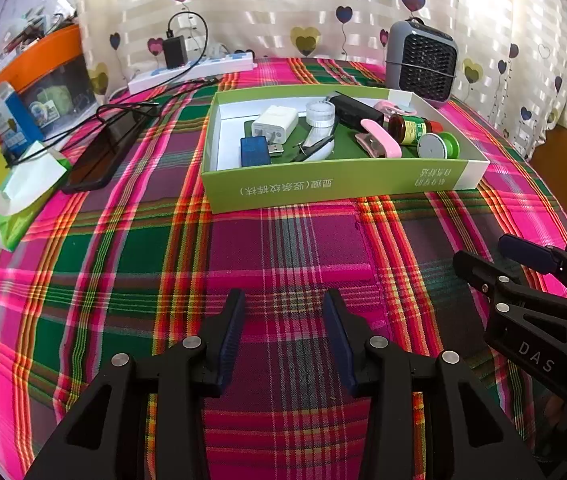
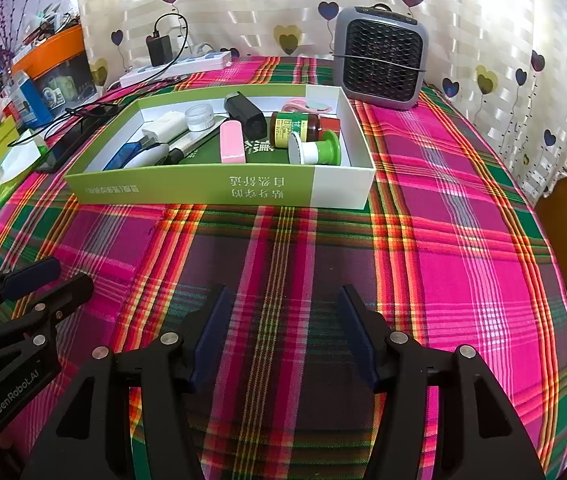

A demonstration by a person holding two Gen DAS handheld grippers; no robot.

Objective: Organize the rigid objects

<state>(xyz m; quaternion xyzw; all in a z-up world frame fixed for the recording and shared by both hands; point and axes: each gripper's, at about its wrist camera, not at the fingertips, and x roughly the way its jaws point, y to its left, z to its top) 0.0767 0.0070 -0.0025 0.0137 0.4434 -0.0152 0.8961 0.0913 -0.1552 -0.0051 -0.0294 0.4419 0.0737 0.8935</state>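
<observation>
A: Both grippers empty? Left wrist view first.
B: Yes. Left gripper (image 1: pixel 283 320) had jaws apart, nothing between, over bare cloth (image 1: pixel 123 264). Box (image 1: pixel 323 188) sat beyond, holding charger (image 1: pixel 274 123), bottle (image 1: pixel 411 128), spool (image 1: pixel 437 146).
A: Right wrist view?
B: Right gripper (image 2: pixel 283 316) stood wide, empty. Nothing loose near box; sorting looked about done.

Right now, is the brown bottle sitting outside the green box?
No, the brown bottle lies inside the green box, beside the green spool.
</observation>
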